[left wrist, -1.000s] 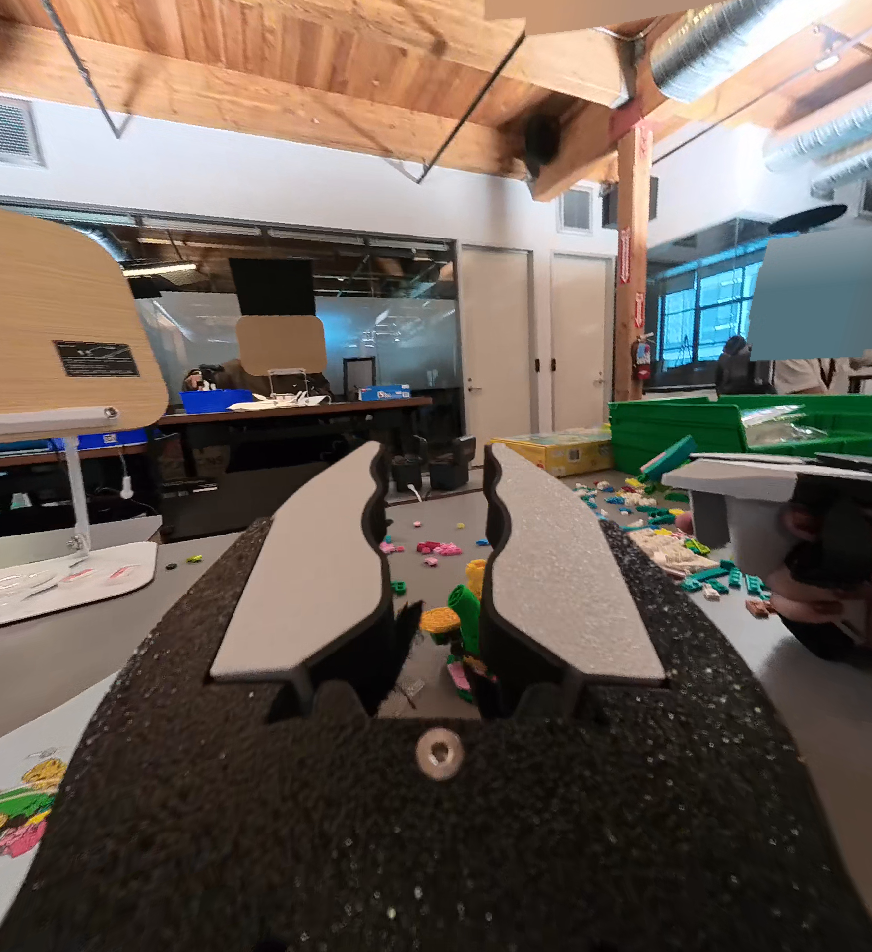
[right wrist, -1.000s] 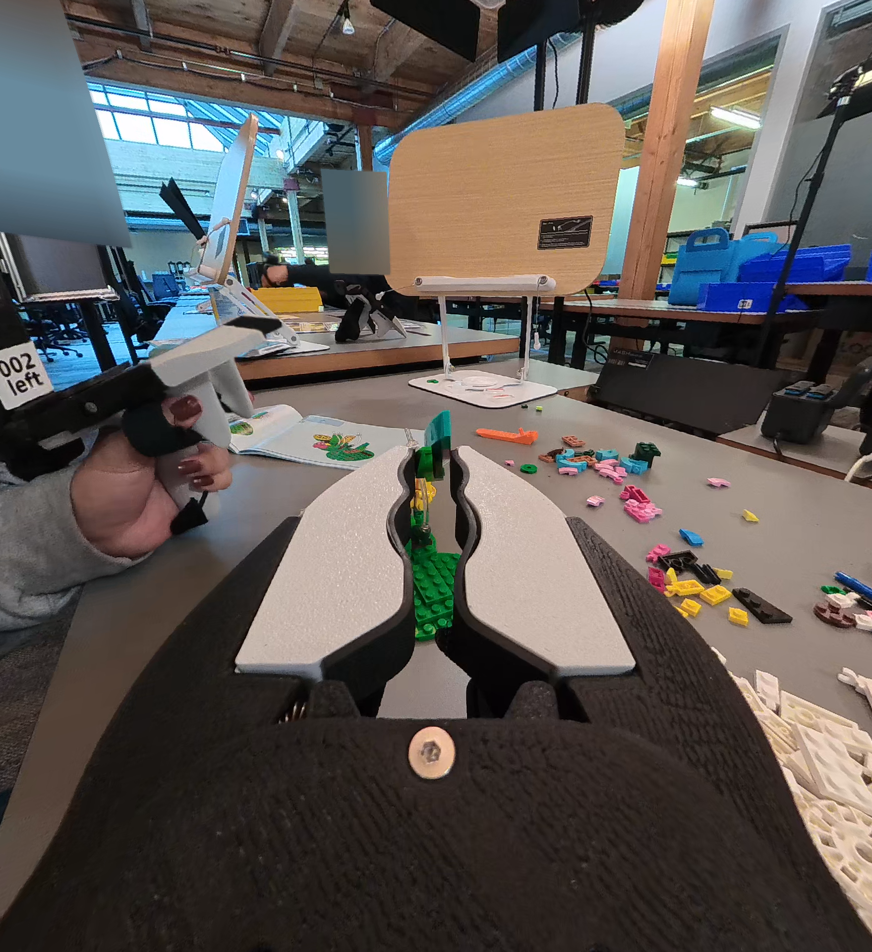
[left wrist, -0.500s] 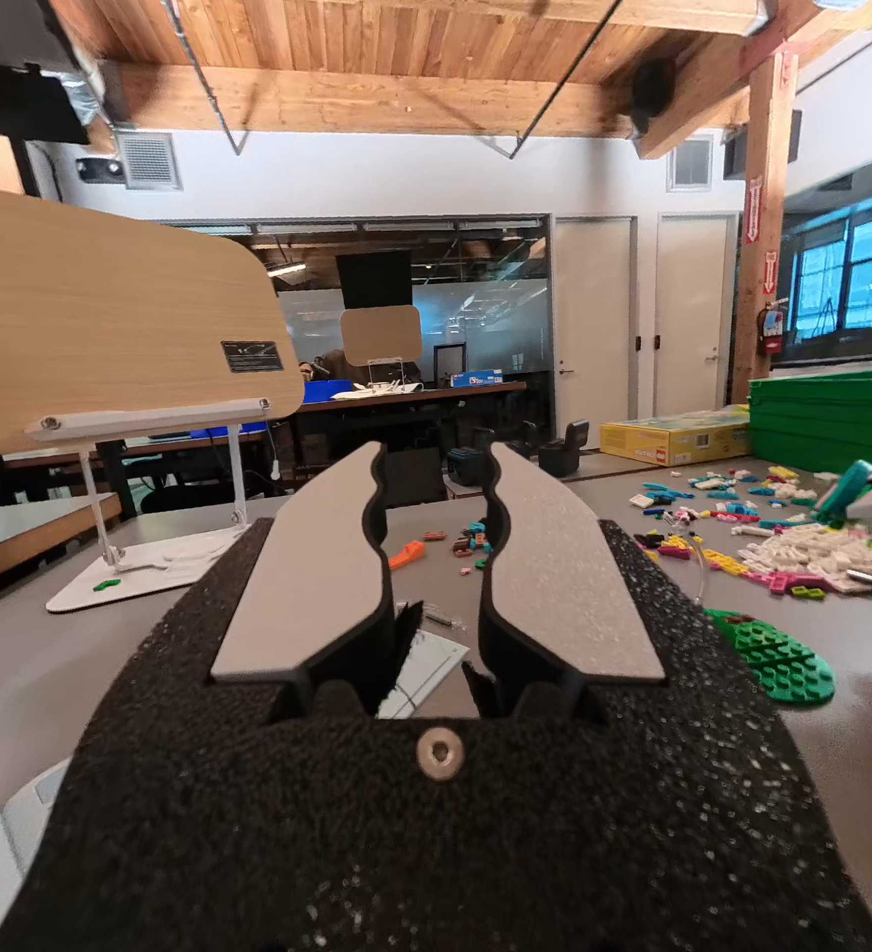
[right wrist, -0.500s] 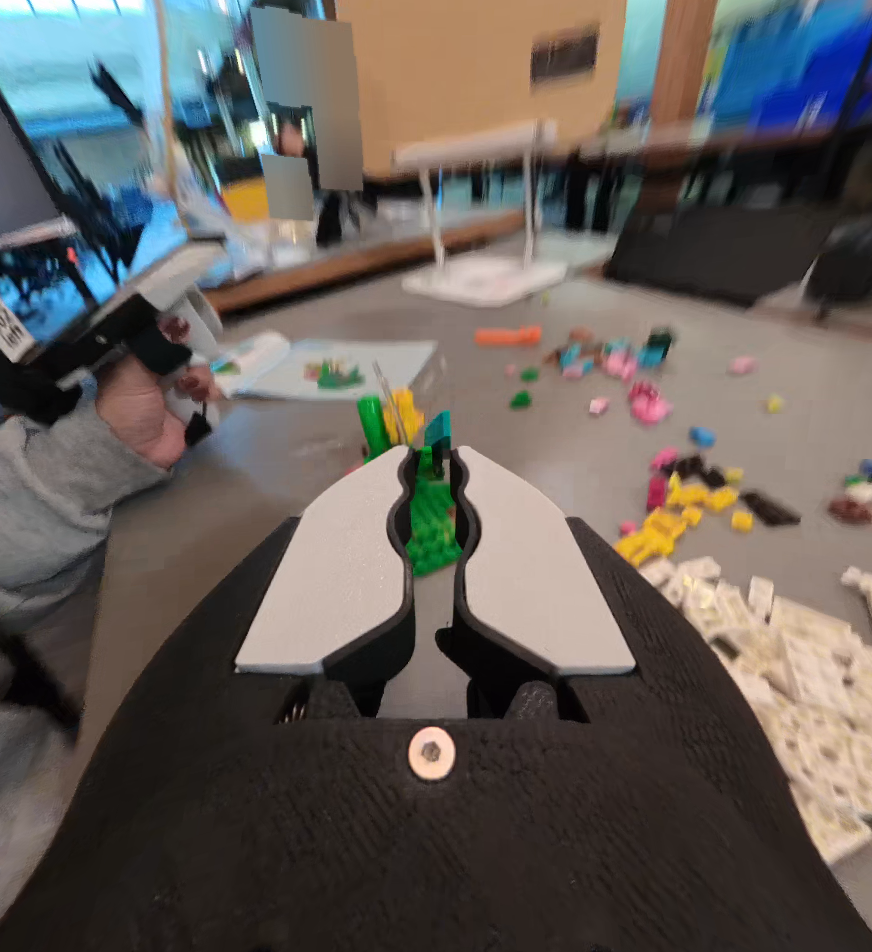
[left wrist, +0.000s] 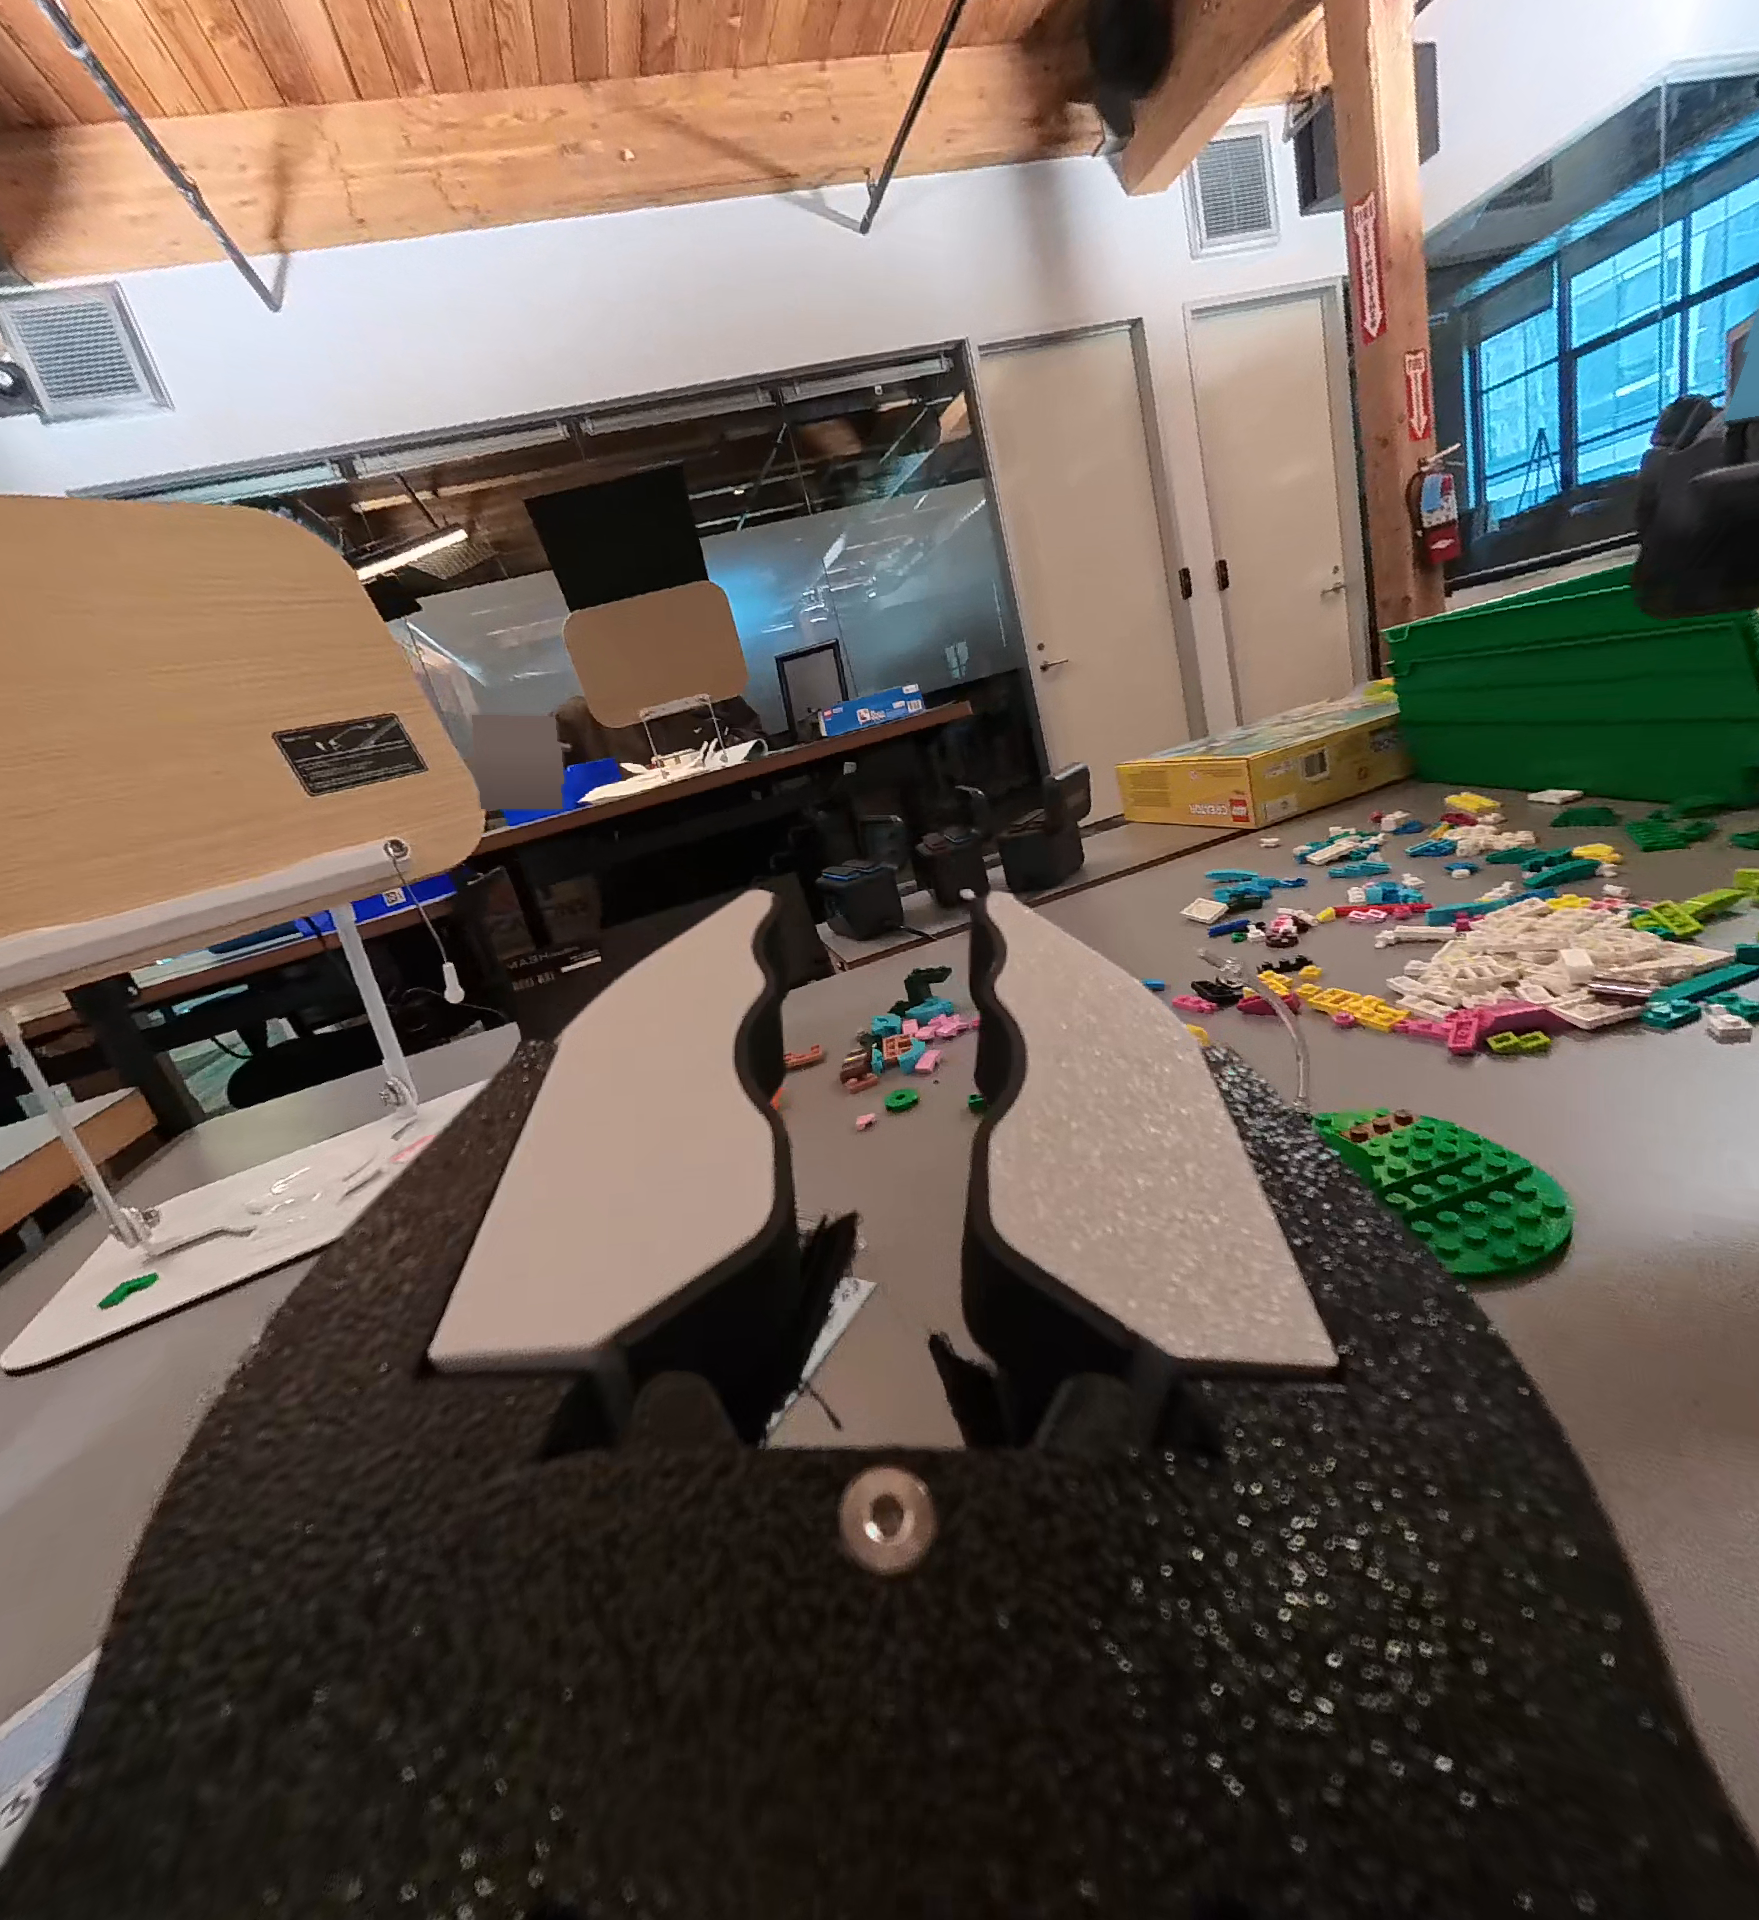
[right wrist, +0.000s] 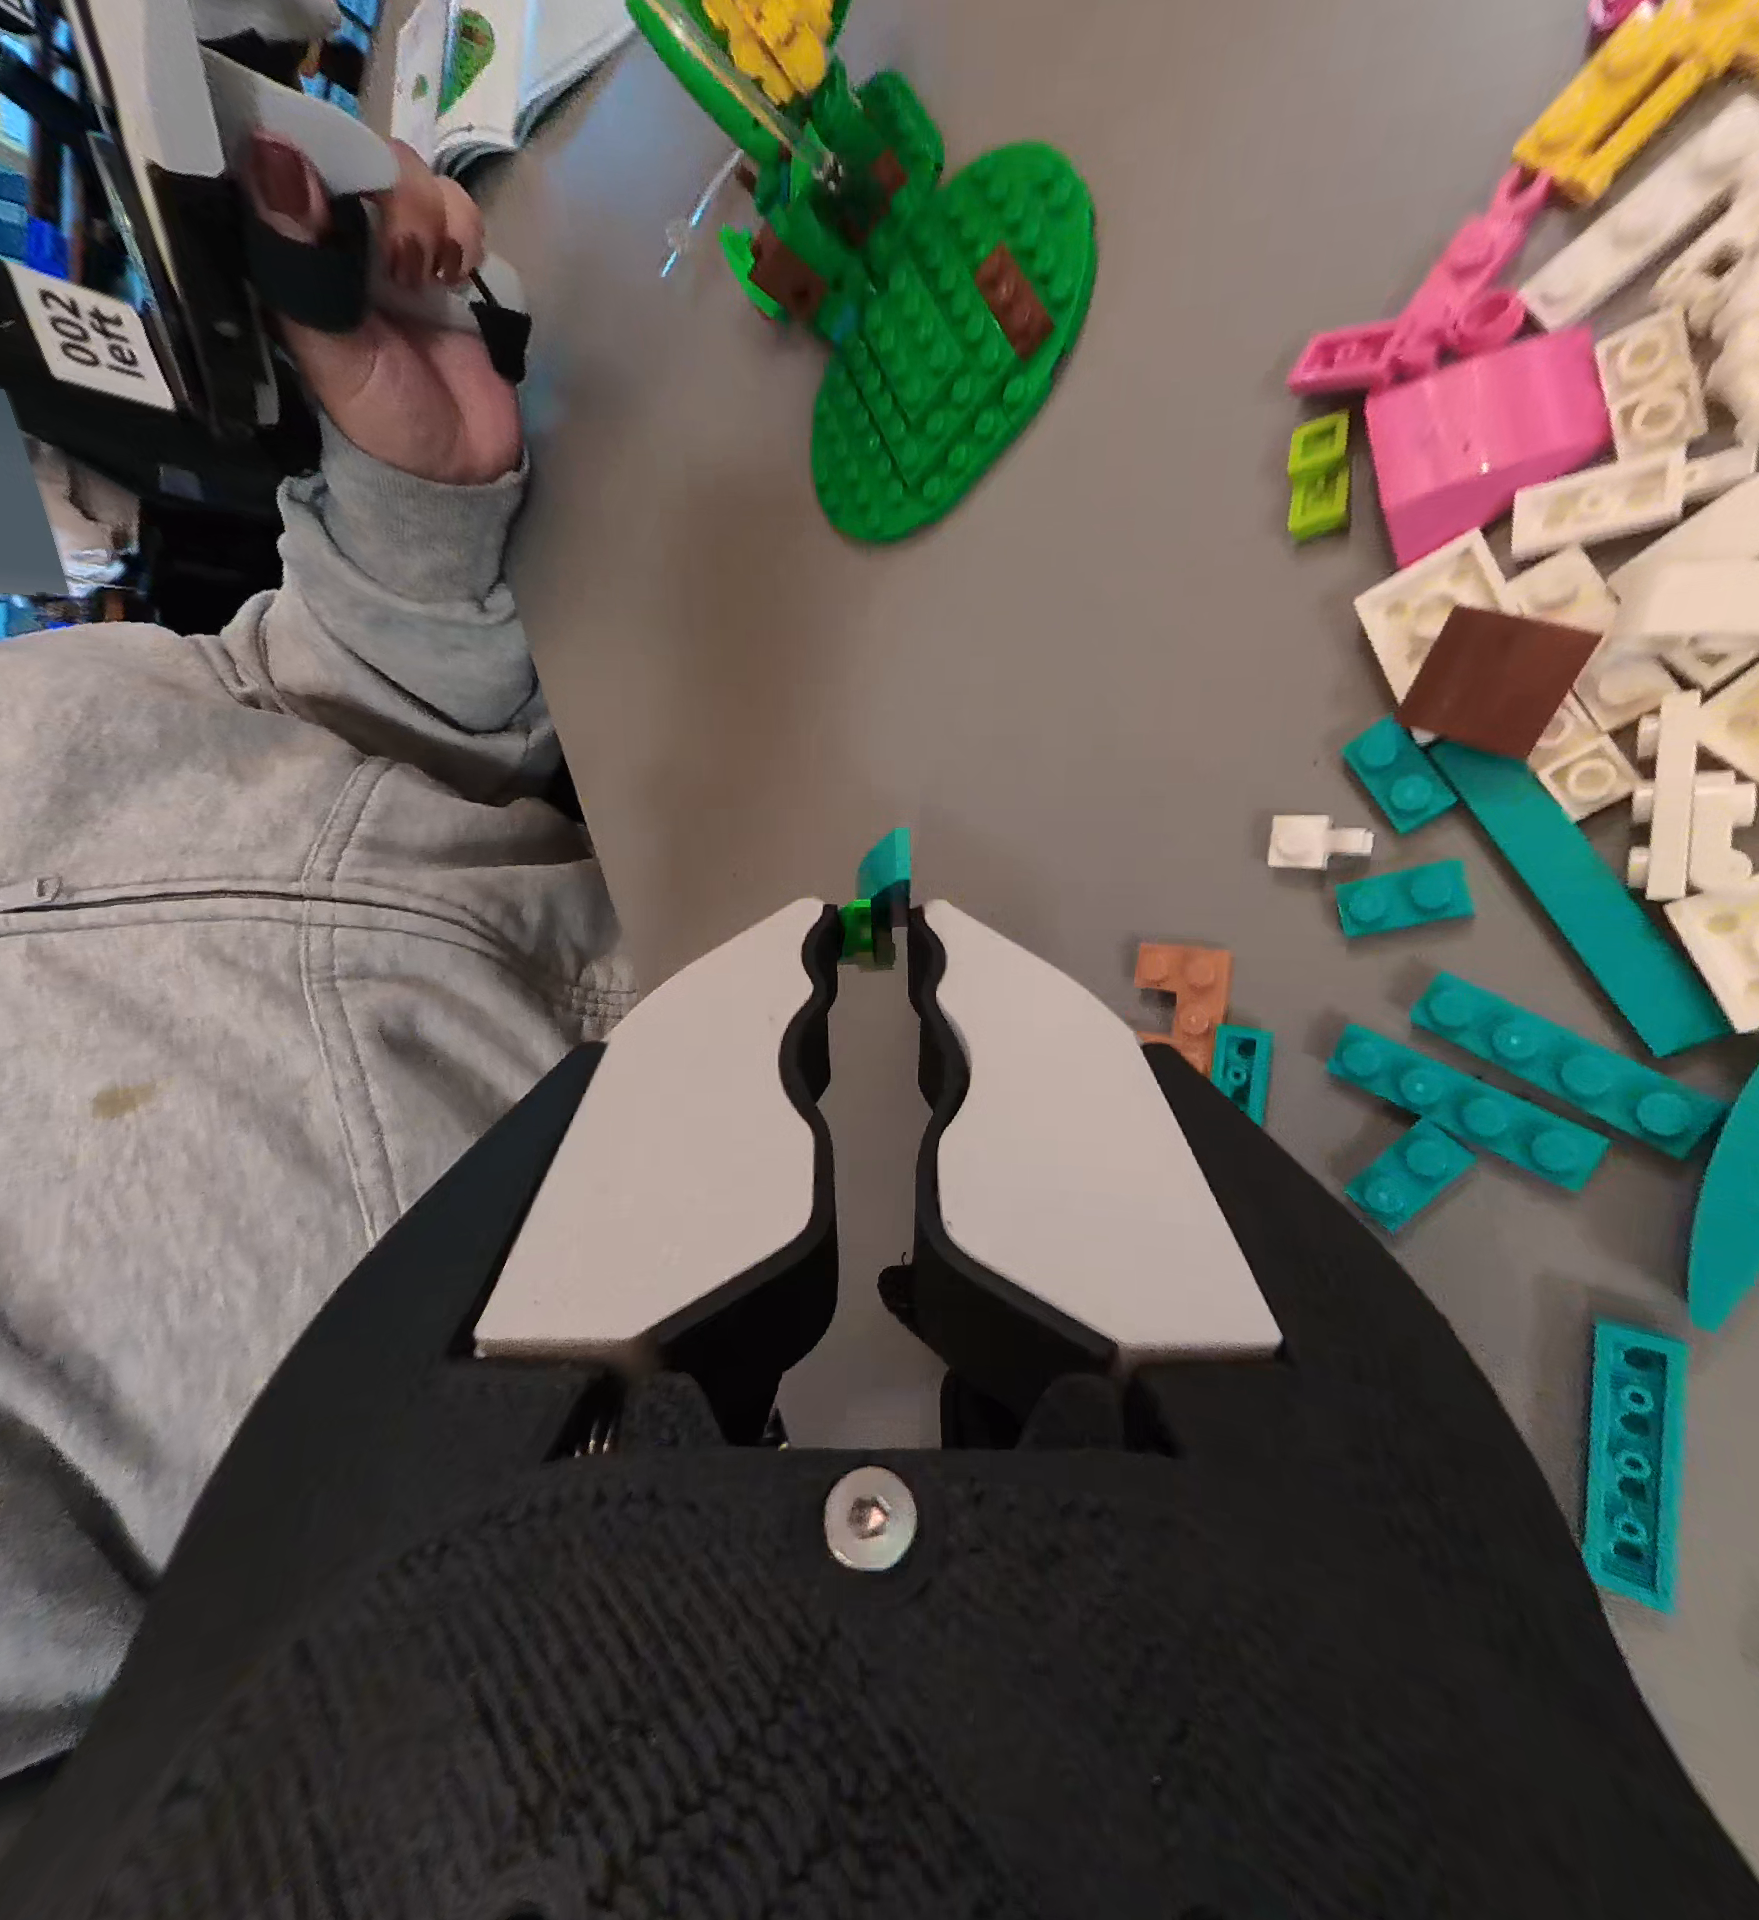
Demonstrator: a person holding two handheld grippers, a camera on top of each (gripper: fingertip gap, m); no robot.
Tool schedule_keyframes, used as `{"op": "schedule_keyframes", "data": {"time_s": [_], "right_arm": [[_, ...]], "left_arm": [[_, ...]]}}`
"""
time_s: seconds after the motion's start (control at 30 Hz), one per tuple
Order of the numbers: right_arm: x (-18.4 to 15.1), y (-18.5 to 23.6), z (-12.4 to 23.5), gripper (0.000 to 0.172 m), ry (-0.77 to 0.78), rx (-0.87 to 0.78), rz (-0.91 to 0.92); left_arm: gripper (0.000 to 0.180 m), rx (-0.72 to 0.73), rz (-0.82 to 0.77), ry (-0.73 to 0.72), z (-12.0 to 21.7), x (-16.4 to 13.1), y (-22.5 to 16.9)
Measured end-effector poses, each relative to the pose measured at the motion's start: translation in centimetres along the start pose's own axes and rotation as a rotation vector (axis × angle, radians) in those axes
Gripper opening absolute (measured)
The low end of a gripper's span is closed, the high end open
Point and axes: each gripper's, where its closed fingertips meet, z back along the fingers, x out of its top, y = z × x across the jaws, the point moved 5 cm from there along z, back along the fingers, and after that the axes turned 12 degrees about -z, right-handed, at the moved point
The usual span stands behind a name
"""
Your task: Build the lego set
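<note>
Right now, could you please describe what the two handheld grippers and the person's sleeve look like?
Each gripper, left and right, has a rough black body, a silver screw, and two pale grey fingers with wavy black inner pads. The left gripper's handle is white and black with a white label. The sleeve is light grey.

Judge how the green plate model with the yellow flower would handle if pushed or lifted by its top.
The green plate model probably slides flat: its base is broad. The tall yellow flower and thin clear stalk look likely to snap off if gripped.
</note>
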Motion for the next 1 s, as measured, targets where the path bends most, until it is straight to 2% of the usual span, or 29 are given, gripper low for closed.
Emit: {"op": "schedule_keyframes", "data": {"time_s": [0.23,0.5,0.63,0.73,1.0], "right_arm": [[-0.7,-0.7,0.1,0.011,0.036,0.037,-0.068],[-3.9,-0.6,0.2,0.011,0.184,-0.003,-0.073],[-4.3,-1.0,0.5,0.011,0.193,-0.041,-0.095],[-4.4,-1.5,0.7,0.019,0.196,-0.08,-0.103],[-4.5,-1.5,2.3,0.027,0.144,-0.172,-0.075]], "left_arm": [[0.032,-0.022,-0.007,-0.002,0.0,0.1,-0.4],[0.031,-0.048,-0.019,-0.004,-0.1,0.1,-0.8],[0.031,-0.06,-0.025,-0.005,-0.1,0.2,-1.1],[0.031,-0.068,-0.035,-0.006,-0.2,0.2,-1.3],[0.03,-0.081,-0.053,-0.009,-0.2,0.3,-1.5]]}}
